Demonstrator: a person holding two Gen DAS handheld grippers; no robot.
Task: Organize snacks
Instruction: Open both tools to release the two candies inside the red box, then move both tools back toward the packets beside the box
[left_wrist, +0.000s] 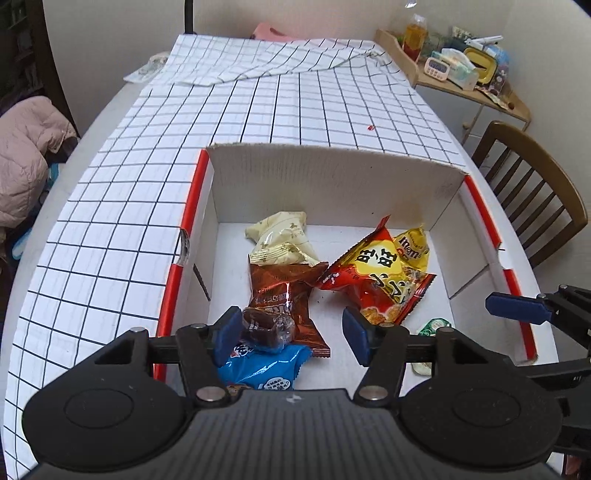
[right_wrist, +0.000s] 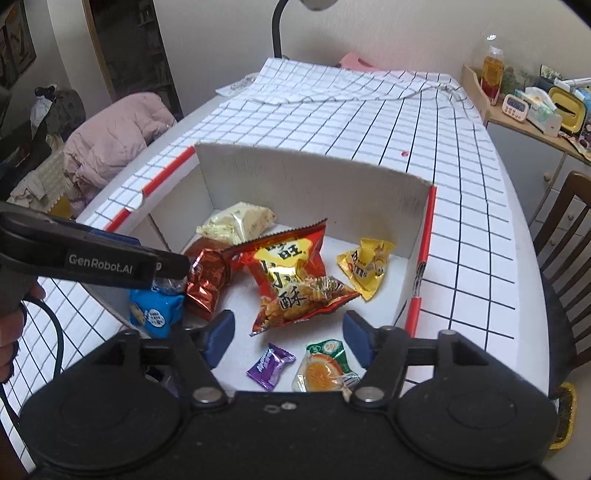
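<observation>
A white cardboard box (left_wrist: 332, 173) with red rims holds several snacks: a cream packet (left_wrist: 280, 236), a brown packet (left_wrist: 284, 291), a red-and-yellow crisp bag (left_wrist: 373, 277), a yellow m&m's bag (left_wrist: 412, 247) and a blue packet (left_wrist: 266, 365). My left gripper (left_wrist: 291, 332) is open above the box; a dark wrapped candy (left_wrist: 266, 326) lies against its left finger. My right gripper (right_wrist: 288, 338) is open over the box's near part, above a purple candy (right_wrist: 269, 365) and a green-and-orange jelly cup (right_wrist: 325, 369). The crisp bag (right_wrist: 291, 280) lies just beyond it.
The box sits on a table with a white grid cloth (left_wrist: 258, 107). A wooden chair (left_wrist: 532, 195) stands at the right. A shelf with a bottle and clutter (left_wrist: 461, 62) is at the back right. A pink jacket (left_wrist: 26, 147) lies at the left.
</observation>
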